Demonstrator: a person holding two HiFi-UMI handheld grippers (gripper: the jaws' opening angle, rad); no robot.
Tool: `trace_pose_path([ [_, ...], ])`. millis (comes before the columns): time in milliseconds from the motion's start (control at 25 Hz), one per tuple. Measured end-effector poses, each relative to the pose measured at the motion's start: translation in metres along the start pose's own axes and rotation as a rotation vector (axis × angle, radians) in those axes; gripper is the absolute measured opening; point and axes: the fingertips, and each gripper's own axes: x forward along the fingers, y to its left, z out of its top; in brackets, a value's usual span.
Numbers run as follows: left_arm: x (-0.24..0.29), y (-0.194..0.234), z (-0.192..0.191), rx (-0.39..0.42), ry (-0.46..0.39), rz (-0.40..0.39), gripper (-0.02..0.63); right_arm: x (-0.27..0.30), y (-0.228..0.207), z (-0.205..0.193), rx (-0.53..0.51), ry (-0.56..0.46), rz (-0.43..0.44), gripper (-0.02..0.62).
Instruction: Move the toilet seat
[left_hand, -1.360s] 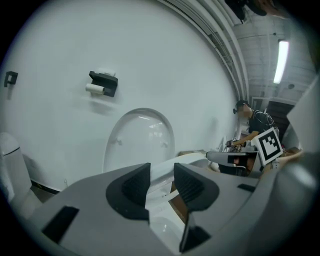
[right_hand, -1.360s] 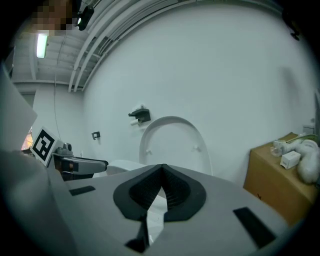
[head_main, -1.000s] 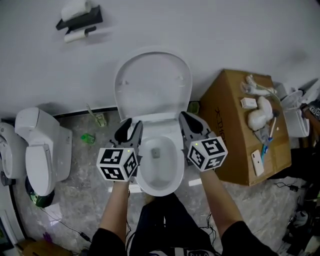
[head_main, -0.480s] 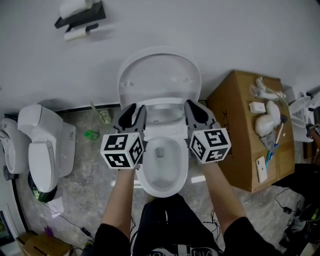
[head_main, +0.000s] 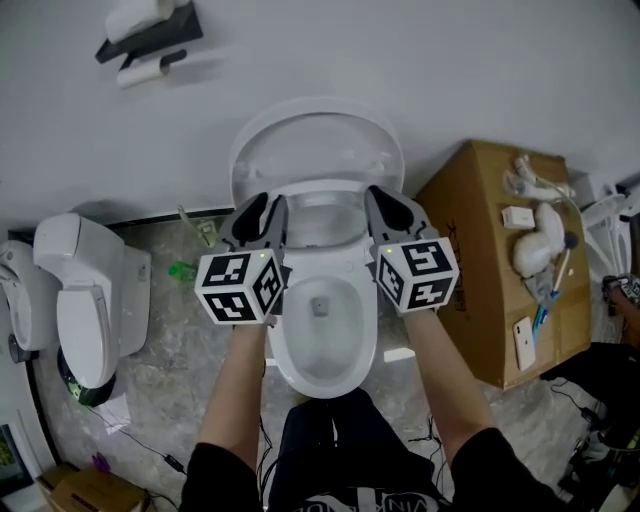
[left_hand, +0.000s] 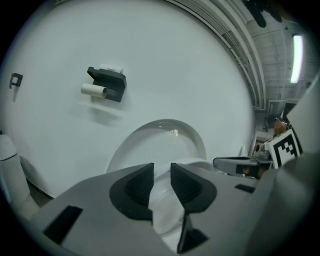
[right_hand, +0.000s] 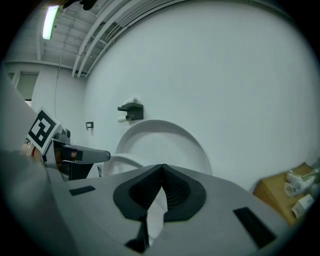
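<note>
Progress: not begun, as far as can be judged. The toilet seat appears to lie flat on the bowl of the centre toilet, with the lid raised against the wall. Whether the rear of the seat is lifted at all cannot be told.

The left gripper and right gripper flank the back of the bowl, neither seen touching the seat. The left fingers stand at a narrow gap, having just been closing, with nothing between them. The right fingers are pressed together and empty.

Remaining: take hold of the seat and move it.

Count:
- grippers, two;
- centre toilet, one, with one seat and one lid;
- second toilet on the floor at left, one;
- cardboard box at right, one, carrying several small items;
- wall holder with a paper roll, one.
</note>
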Motion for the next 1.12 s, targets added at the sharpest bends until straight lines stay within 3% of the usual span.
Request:
trace_pose_path([
  [840,0.032,0.012,0.009,0.010,0.001,0.021,0.098,0.032,-0.016,0.008,-0.031,0.012,0.002,-0.006],
  [1120,0.023,0.016,0.011,0.014,-0.038,0.023,0.092,0.025,-0.016,0.010,0.054,-0.048,0.016,-0.005],
])
